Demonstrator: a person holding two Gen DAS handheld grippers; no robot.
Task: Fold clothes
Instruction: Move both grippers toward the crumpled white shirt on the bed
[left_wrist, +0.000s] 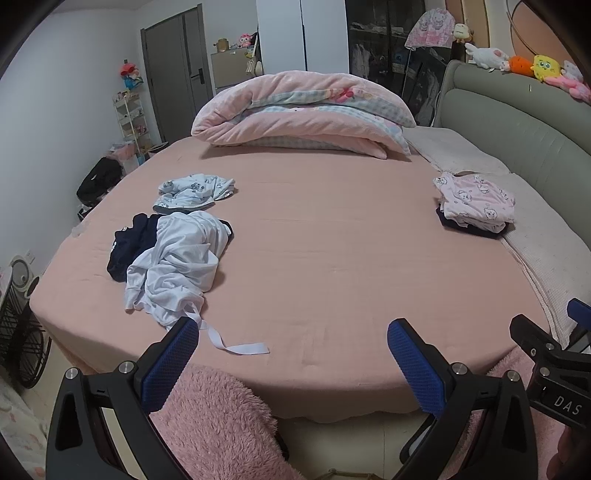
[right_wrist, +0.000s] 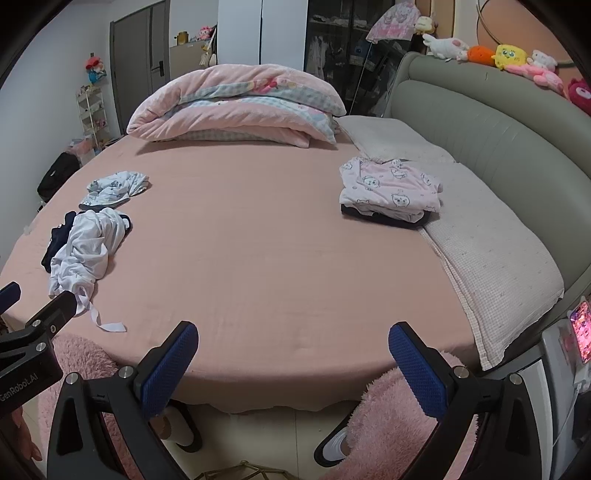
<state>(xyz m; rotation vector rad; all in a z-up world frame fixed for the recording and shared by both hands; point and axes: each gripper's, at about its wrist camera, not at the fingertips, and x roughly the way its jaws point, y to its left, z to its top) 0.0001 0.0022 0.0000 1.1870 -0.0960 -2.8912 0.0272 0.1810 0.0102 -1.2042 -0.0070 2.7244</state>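
Observation:
On the pink bed sheet (left_wrist: 314, 240) (right_wrist: 240, 240) lies a crumpled white garment (left_wrist: 177, 262) (right_wrist: 86, 251) over a dark navy one (left_wrist: 129, 243) (right_wrist: 55, 236), at the left. Behind them sits a bunched light-blue printed garment (left_wrist: 192, 192) (right_wrist: 114, 186). A folded stack with a pink printed top (left_wrist: 476, 201) (right_wrist: 391, 190) rests at the right by the pillows. My left gripper (left_wrist: 291, 349) hovers open over the bed's near edge, empty. My right gripper (right_wrist: 291, 350) is open too, empty, beside it; its body (left_wrist: 554, 365) shows at the left view's right edge.
A folded pink quilt (left_wrist: 299, 114) (right_wrist: 236, 107) sits at the far side. Pale pillows (right_wrist: 491, 254) line the grey-green headboard (right_wrist: 498, 140), which carries plush toys. Fluffy pink rugs (left_wrist: 221, 424) (right_wrist: 399, 424) and a person's slippered feet (right_wrist: 181, 435) are on the floor below.

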